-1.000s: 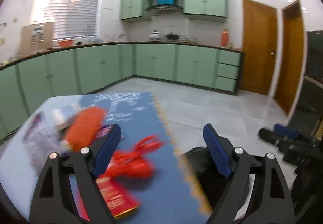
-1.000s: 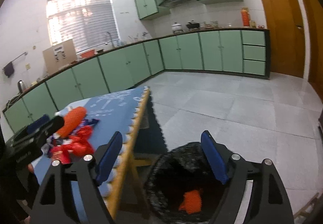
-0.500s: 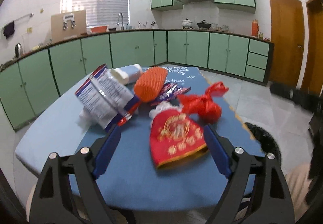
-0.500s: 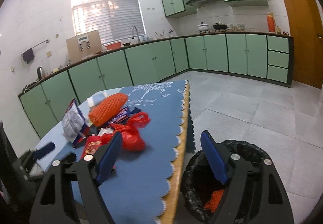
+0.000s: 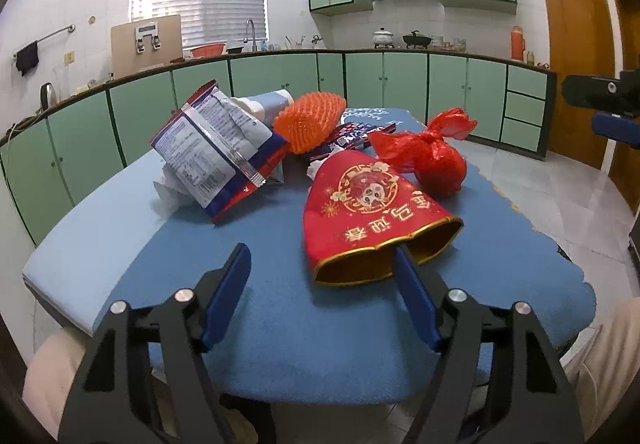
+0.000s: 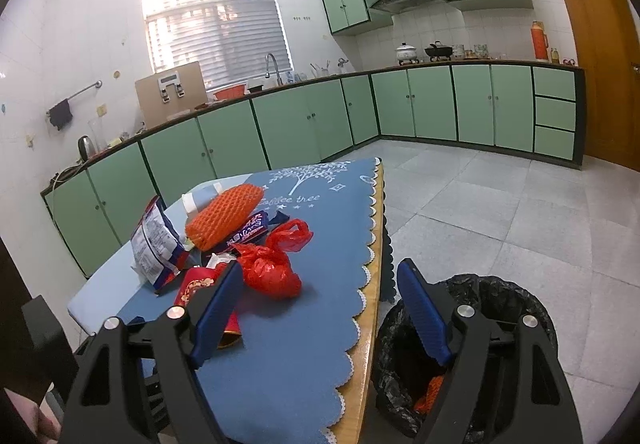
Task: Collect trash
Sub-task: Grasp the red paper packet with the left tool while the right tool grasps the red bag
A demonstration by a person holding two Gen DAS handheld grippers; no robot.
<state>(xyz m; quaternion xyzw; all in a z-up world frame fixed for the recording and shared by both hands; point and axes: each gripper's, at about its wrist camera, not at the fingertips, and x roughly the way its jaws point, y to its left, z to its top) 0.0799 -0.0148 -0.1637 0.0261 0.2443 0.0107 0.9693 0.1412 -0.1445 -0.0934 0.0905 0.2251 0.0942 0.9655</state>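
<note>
Left gripper [image 5: 322,276], jaws wide open and empty, sits right at the red festive bag [image 5: 370,212], whose gold-rimmed mouth faces it, long axis running away toward the far side, way nearer than the right one.

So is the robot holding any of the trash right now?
No, nothing is held. The left tool and the right tool are both open, with the red pouch lying loose on the table.

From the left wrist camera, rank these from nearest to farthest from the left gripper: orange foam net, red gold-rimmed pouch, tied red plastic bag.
From the left gripper:
1. Red gold-rimmed pouch, just ahead, its open end at the right finger.
2. Tied red plastic bag, behind the pouch, to the right.
3. Orange foam net, farthest back, centre of the pile.
</note>
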